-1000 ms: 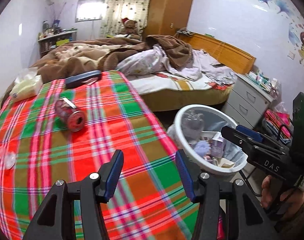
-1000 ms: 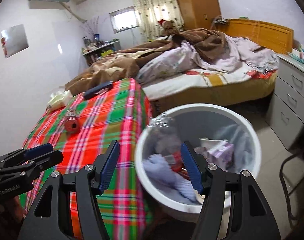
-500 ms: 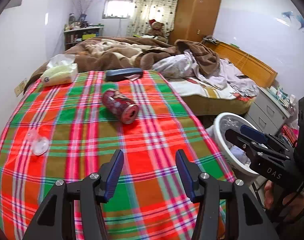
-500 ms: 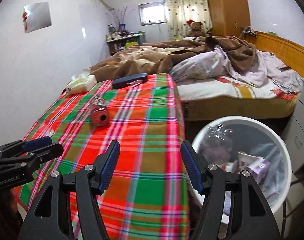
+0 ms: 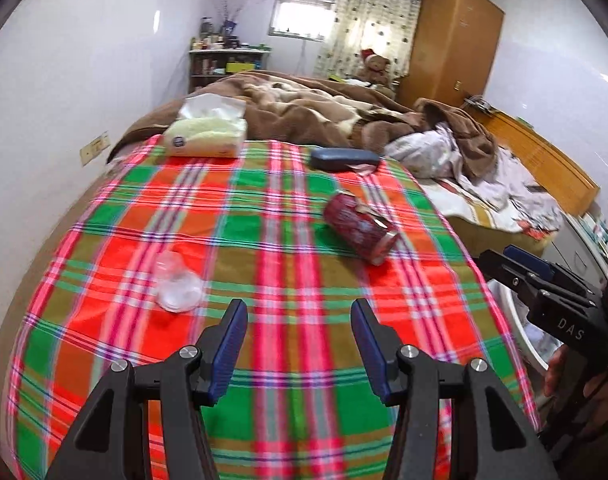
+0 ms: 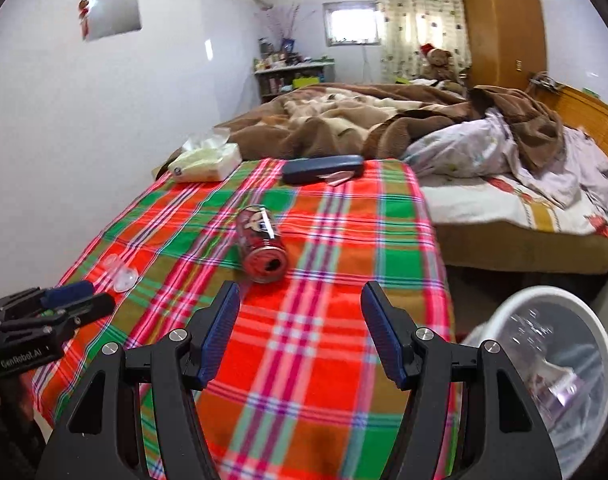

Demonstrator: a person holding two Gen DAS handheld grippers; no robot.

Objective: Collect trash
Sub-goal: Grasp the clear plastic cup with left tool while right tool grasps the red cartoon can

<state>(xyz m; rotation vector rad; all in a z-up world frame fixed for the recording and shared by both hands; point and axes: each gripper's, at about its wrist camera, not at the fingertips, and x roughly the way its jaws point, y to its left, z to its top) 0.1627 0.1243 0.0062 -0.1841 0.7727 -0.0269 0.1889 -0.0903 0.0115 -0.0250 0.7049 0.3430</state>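
A red drink can [image 5: 360, 227] [image 6: 261, 245] lies on its side on the plaid-covered table [image 5: 263, 360] [image 6: 324, 340]. A small clear plastic cup [image 5: 176, 287] [image 6: 119, 275] lies tipped over to its left. My left gripper [image 5: 299, 320] is open and empty, above the cloth just in front of the cup and can. My right gripper [image 6: 299, 304] is also open and empty, close in front of the can. A white trash bin [image 6: 552, 360] with bottles and paper inside stands on the floor right of the table; only its rim [image 5: 512, 320] shows in the left wrist view.
A tissue pack [image 5: 205, 132] [image 6: 205, 162] and a dark blue case [image 5: 344, 159] [image 6: 322, 169] lie at the table's far edge. Behind is a bed with brown blankets [image 5: 324, 108] [image 6: 364, 120]. Grey drawers stand past the bin. A wall runs along the table's left side.
Both grippers swung left from over the trash bin to over the table. The can and cup now lie ahead of them; the bin has slid to the right edge. Jaws unchanged.
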